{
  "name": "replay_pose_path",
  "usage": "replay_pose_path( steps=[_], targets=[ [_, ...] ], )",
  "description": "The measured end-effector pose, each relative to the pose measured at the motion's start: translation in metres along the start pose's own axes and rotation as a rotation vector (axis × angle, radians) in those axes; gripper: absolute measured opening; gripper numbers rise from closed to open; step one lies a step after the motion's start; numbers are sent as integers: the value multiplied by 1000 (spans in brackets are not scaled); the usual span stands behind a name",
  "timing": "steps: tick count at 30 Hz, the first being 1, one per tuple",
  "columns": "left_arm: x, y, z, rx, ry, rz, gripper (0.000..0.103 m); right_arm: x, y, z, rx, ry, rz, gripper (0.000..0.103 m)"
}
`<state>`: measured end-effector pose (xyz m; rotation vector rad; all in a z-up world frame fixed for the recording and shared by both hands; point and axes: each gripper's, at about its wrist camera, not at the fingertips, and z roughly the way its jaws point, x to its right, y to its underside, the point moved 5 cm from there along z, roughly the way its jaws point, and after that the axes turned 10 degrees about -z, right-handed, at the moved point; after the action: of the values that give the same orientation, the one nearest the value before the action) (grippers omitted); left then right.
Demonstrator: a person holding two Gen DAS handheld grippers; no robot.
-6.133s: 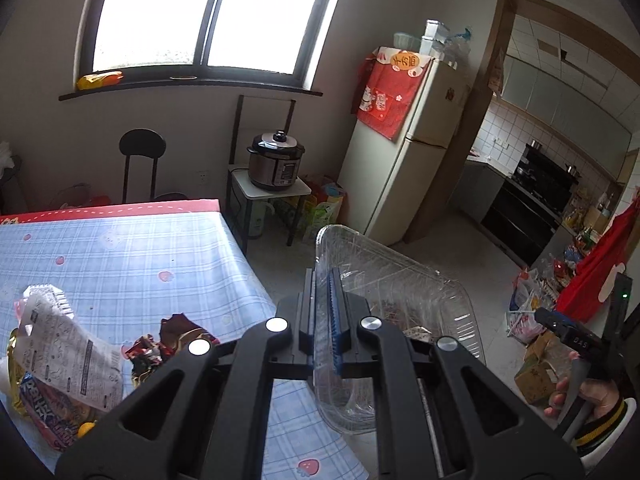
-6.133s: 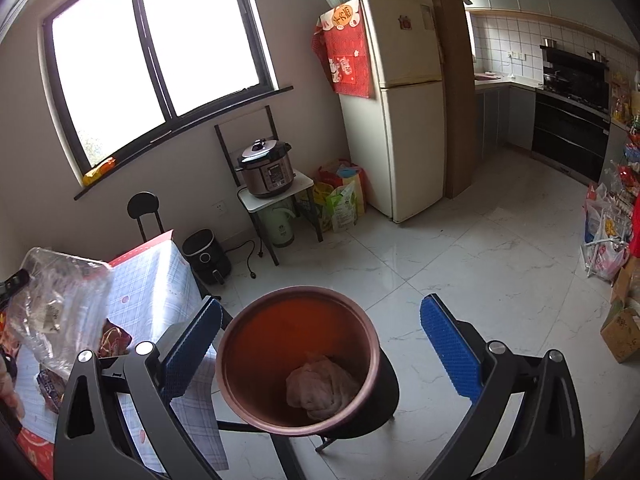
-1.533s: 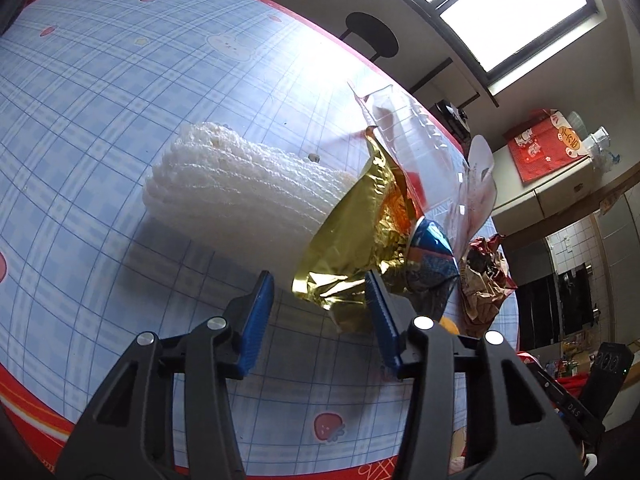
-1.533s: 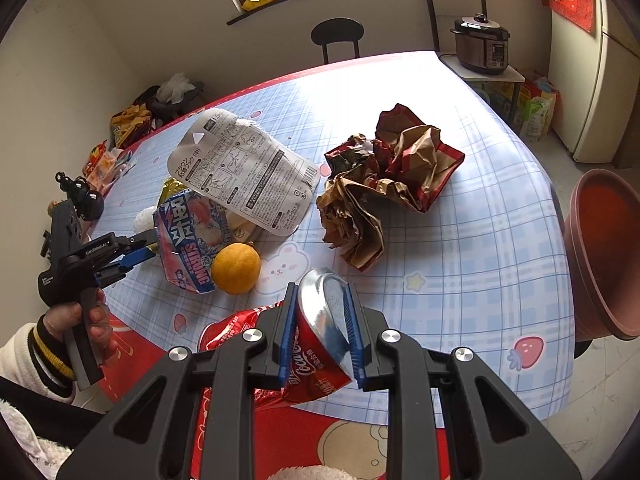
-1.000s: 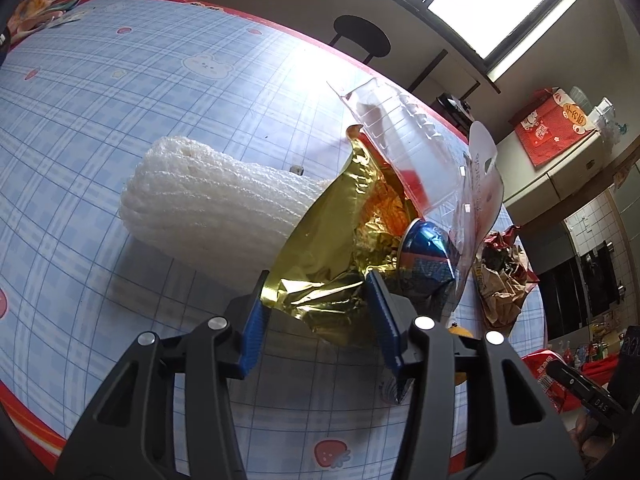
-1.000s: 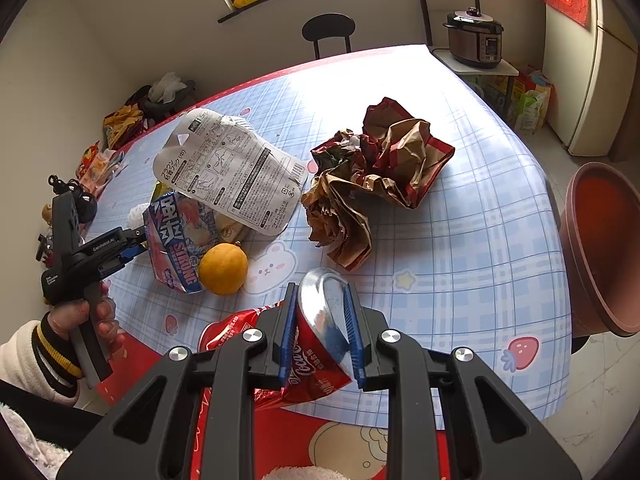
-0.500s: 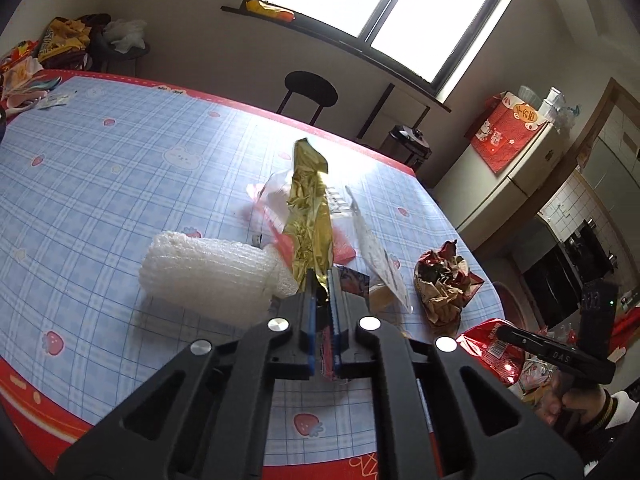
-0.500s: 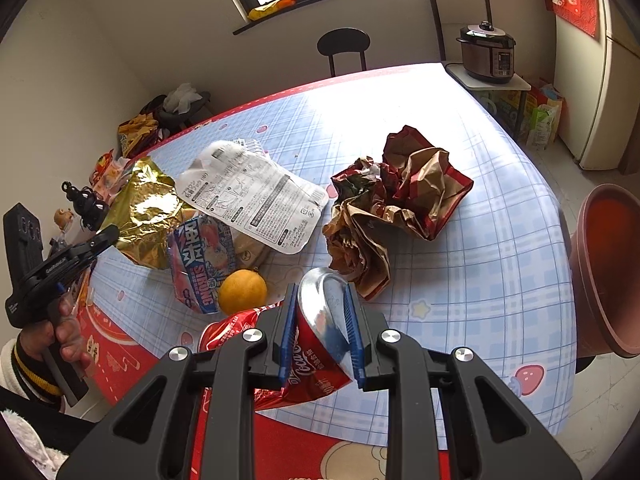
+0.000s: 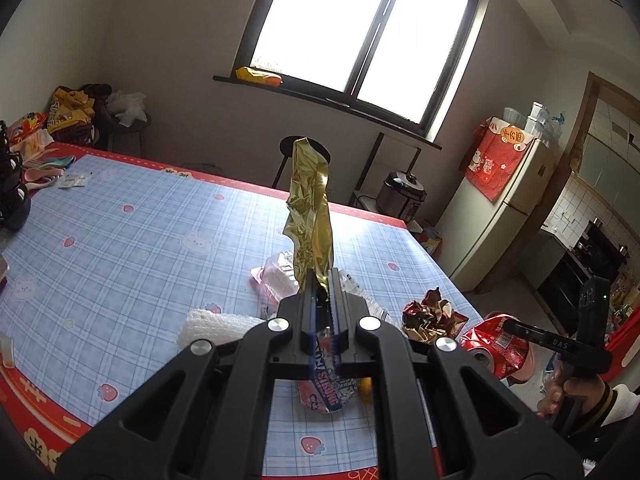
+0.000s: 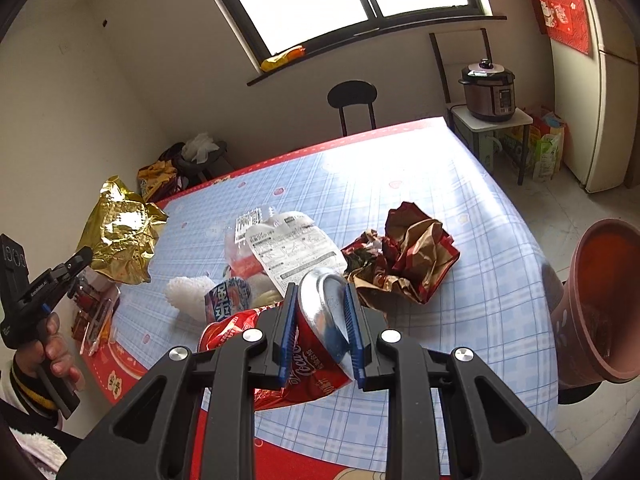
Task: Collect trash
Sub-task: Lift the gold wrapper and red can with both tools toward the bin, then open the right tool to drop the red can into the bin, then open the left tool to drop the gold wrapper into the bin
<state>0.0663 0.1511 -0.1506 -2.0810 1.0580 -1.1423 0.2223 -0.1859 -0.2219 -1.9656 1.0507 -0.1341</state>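
Note:
My left gripper [image 9: 320,280] is shut on a crumpled gold foil wrapper [image 9: 310,216], which stands up from the jaws above the table; the right wrist view shows that gold foil wrapper [image 10: 120,236] hanging at the far left. My right gripper [image 10: 322,300] is shut on a crushed red cola can [image 10: 316,344], lifted over the table's near edge. The same red cola can [image 9: 494,342] appears at the right of the left wrist view. A brown trash bin [image 10: 600,300] stands on the floor by the table's right side.
On the blue checked tablecloth [image 9: 132,248] lie a white foam net [image 9: 216,328], a printed white packet [image 10: 292,254], a small blue-and-red snack bag [image 10: 228,298] and crumpled red-brown paper [image 10: 412,256]. A black chair [image 10: 352,100], a rice cooker [image 10: 488,92] and a fridge [image 9: 504,200] stand beyond.
My left gripper shut on the gold wrapper and lifted it off the table, pulling it away from the pile. My right gripper rose a little, the can still between its jaws.

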Motion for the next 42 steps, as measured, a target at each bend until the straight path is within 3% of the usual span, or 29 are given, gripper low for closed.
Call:
replay_pose_path(
  steps=[5, 11, 21, 29, 30, 31, 35, 39, 42],
  targets=[
    [31, -13, -9, 41, 31, 26, 9, 41, -14, -34, 75, 55, 31, 24],
    [86, -12, -7, 48, 87, 71, 9, 120, -20, -77, 111, 179, 62, 24],
    [196, 18, 27, -3, 193, 136, 9, 260, 0, -125, 66, 362, 115, 24],
    [275, 53, 66, -80, 248, 209, 9, 334, 16, -128, 17, 412, 178, 25],
    [284, 57, 72, -92, 256, 219, 9, 339, 16, -128, 17, 414, 186, 37],
    [294, 60, 76, -102, 264, 229, 9, 342, 13, -129, 25, 417, 191, 54],
    [332, 78, 92, -143, 309, 281, 9, 345, 4, -149, 72, 412, 193, 67],
    [373, 98, 108, -190, 372, 334, 9, 335, 3, -182, 108, 449, 180, 98],
    [402, 119, 126, -245, 422, 356, 9, 329, 11, -208, 126, 462, 192, 98]
  ],
)
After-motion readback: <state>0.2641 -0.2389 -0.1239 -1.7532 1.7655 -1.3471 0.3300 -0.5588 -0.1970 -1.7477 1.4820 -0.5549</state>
